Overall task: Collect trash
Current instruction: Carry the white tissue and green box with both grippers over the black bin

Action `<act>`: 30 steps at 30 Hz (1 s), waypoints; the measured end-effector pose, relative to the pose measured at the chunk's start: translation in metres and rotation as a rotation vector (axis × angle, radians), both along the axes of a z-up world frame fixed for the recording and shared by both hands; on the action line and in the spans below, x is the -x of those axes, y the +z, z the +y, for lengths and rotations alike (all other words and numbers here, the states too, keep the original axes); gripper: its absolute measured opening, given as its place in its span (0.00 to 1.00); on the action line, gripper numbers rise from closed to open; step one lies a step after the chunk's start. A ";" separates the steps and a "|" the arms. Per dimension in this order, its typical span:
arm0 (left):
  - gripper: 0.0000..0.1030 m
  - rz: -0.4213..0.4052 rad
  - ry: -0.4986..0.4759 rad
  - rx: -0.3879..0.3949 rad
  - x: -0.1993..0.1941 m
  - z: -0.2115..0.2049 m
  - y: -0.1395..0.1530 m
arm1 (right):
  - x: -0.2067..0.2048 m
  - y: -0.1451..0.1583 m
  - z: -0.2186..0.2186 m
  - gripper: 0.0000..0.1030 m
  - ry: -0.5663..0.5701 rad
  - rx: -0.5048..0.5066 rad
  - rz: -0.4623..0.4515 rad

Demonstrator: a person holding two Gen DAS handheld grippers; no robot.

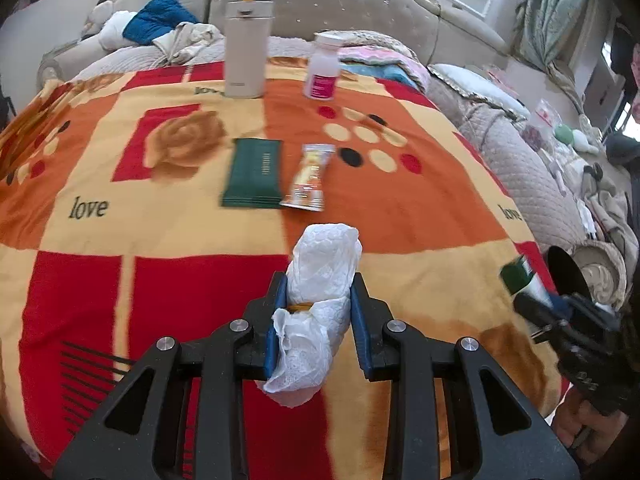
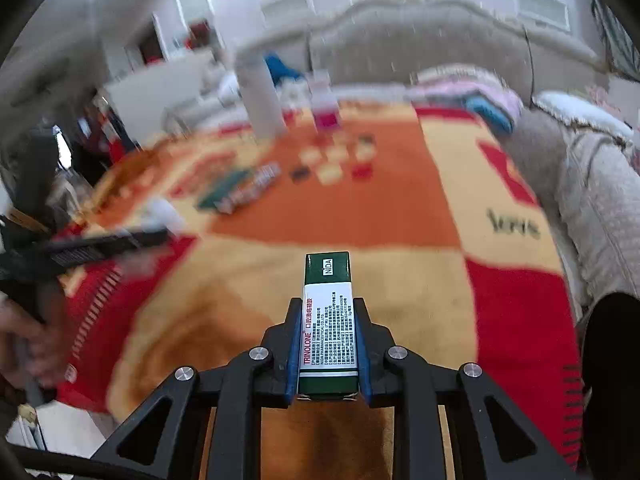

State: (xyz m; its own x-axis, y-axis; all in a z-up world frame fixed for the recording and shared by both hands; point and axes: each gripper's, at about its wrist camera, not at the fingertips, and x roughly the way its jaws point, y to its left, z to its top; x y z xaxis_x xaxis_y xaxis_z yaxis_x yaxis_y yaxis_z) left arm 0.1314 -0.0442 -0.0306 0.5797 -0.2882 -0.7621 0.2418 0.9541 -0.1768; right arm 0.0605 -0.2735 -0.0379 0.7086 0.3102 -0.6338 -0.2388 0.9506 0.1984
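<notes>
**Both tools loaded over the blanket-covered bench**

Left tool [image 1: 319, 284] is clamped on a crumpled white tissue wad [image 1: 320, 276], its blue pads [image 1: 277, 320] pressing the wad from both sides; the wad sticks out ahead of the tips and hangs down behind them. Right tool [image 2: 328, 312] is clamped on a green-and-white medicine box [image 2: 328, 320] printed "TRINOLONE", held lengthwise between the fingers with its green end forward. Both hover above a red, orange and cream blanket [image 1: 400, 208] with "love" lettering.

Farther out on the blanket lie a dark green packet [image 1: 253, 178] and, just beside it on the right, a clear snack wrapper [image 1: 308, 178]. Beyond those stand a tall cream tumbler [image 1: 246, 48] and a small bottle with a pink label [image 1: 322, 68], near each other but apart. A tufted beige sofa [image 1: 320, 0] sits behind. The right-wrist view is blurred away from the box.
</notes>
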 end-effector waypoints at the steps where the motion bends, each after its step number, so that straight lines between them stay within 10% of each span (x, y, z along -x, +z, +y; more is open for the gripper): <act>1: 0.27 -0.006 -0.001 -0.006 0.002 -0.006 0.002 | 0.005 0.005 -0.003 0.21 0.000 -0.017 -0.021; 30: 0.27 -0.077 0.013 -0.125 0.024 -0.045 0.012 | 0.021 0.015 -0.030 0.21 -0.107 -0.027 -0.049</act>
State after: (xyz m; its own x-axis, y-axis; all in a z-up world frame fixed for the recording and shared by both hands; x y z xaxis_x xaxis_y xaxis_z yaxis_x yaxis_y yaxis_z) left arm 0.1070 -0.0887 -0.0184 0.6409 -0.1861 -0.7447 0.2377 0.9706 -0.0380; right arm 0.0393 -0.3033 -0.0232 0.7685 0.2474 -0.5901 -0.1459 0.9657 0.2150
